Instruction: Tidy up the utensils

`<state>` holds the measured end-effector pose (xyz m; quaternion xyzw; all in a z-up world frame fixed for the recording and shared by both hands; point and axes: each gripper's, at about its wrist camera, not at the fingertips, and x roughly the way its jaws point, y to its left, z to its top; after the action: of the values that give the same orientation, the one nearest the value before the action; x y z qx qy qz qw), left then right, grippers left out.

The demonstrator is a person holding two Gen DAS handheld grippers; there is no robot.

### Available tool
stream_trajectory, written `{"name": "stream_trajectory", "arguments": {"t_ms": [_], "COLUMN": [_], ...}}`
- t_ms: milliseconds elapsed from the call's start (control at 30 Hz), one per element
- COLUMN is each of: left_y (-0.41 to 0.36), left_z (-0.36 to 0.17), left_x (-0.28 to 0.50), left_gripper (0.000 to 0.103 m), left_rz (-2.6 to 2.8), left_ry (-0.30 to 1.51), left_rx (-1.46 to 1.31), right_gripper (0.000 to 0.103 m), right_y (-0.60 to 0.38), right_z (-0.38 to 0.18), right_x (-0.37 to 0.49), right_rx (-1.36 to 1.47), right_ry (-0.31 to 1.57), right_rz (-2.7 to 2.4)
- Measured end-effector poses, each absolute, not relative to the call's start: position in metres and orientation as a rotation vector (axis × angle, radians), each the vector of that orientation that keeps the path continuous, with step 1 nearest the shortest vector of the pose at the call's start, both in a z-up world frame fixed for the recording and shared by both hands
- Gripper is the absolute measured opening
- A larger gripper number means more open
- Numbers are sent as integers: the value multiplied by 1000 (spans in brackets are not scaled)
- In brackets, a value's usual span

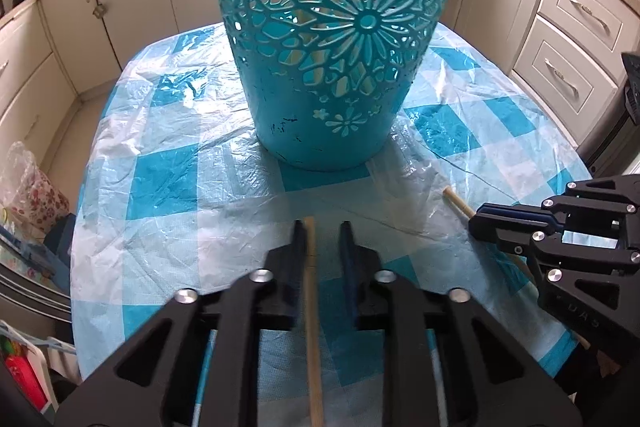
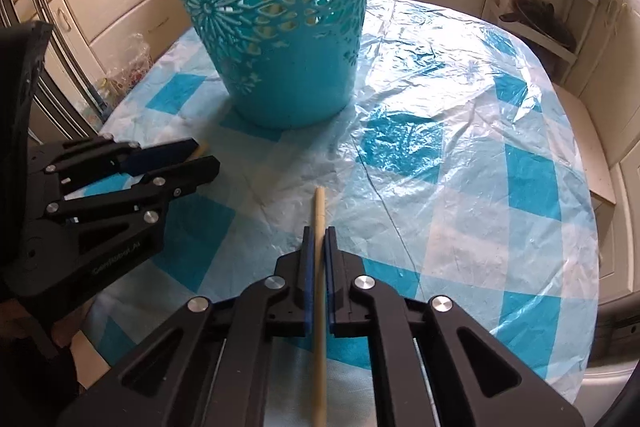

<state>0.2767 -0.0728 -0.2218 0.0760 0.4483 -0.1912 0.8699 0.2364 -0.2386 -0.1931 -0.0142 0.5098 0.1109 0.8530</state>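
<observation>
So here's the setup: each tool has its own wooden stick running right down its centre line, and the teal basket point(image 1: 332, 39) stands dead ahead of both, upright on the checked plastic-covered worktop point(image 2: 460, 155).

The right tool point(image 2: 319, 231) is pinching its wooden stick point(image 2: 319, 211), blue pads pressed against it on both sides, with the stick's tip poking out just past the fingertips toward the basket. The stick's long axis lines up with the fingers, so it points forward and not up.

The left tool point(image 1: 323, 227) is the looser one. Its jaws are spread, and the second stick point(image 1: 310, 267) lies between them, hugging the left finger, with a clear gap to the right finger. From the right wrist view the left tool point(image 2: 204, 157) looks closer to the basket's base, with the stick end just showing at its tips. From the left wrist view, the right tool point(image 1: 480, 223) sits off to the right and a bit further back.

The thing that matters, I'd guess: the basket's opening is way up above both tools, out of frame, while both sticks lie low and roughly level. So whichever goes first probably needs to lift and tip its stick end-down over the rim. The right one looks more ready, since it actually has a grip.
</observation>
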Motion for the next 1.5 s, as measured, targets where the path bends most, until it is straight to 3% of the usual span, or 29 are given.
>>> {"name": "stream_trajectory", "arguments": {"t_ms": [167, 367, 500, 700, 1033, 1233, 1500], "left_y": [-72, -78, -79, -72, -42, -47, -49], "left_z": [-222, -223, -223, -221, -170, -166, -146], "left_x": [279, 281, 280, 279, 262, 251, 234], "left_gripper": [15, 16, 6, 5, 5, 5, 5], "left_rz": [-387, -379, -396, -429, -505, -467, -475], "left_ry": [946, 928, 928, 945, 859, 861, 820], "left_rx": [155, 195, 196, 152, 11, 64, 70], "right_gripper": [10, 6, 6, 8, 8, 18, 9], "right_y": [-235, -233, -233, -233, -236, -234, -227], "right_z": [-196, -197, -198, -198, -200, -199, -199], "right_x": [236, 236, 238, 235, 230, 226, 223], "right_rx": [-67, -75, -64, -76, -25, -15, -35], "right_ry": [1082, 1072, 1079, 1071, 1053, 1035, 1034], "right_rz": [242, 252, 258, 269, 278, 297, 293]}}
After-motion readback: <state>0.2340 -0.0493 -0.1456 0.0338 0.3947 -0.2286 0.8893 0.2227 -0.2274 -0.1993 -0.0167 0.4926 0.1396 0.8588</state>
